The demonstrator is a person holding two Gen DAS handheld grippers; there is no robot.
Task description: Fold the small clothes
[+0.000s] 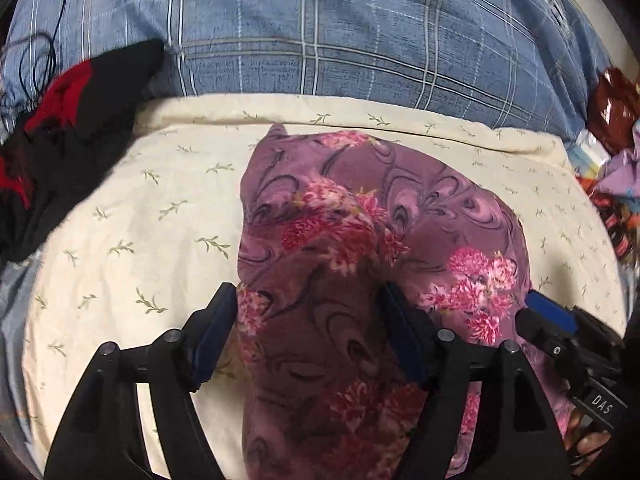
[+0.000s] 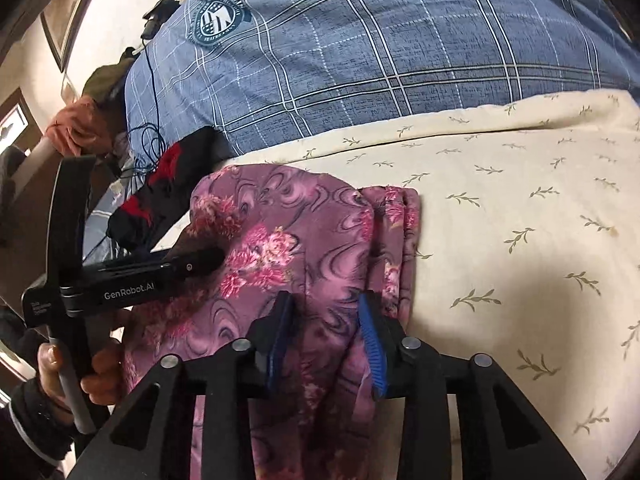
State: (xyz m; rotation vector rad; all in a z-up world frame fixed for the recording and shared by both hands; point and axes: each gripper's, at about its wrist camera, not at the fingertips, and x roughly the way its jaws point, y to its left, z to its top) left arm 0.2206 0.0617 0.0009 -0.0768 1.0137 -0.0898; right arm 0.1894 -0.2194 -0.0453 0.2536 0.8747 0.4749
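Note:
A purple garment with pink flowers (image 1: 320, 208) lies partly folded on a cream sheet with leaf sprigs (image 1: 140, 220). In the left wrist view, my left gripper (image 1: 308, 296) straddles its near end. The jaws stand wide and the left pad stands clear of the cloth edge. My right gripper (image 1: 548, 312) sits at the garment's right side. In the right wrist view, the right gripper (image 2: 326, 304) has a raised fold of the purple garment (image 2: 280, 220) pinched between its blue pads. The left gripper (image 2: 200, 260) reaches in from the left, held by a hand (image 2: 52, 376).
A black and red garment (image 1: 72, 120) lies at the sheet's left edge beside a dark cable (image 1: 40, 60). Behind is a blue plaid cover (image 1: 320, 32). A heap of colourful clothes (image 1: 616, 160) sits at the right. Bare cream sheet (image 2: 520, 200) spreads right of the garment.

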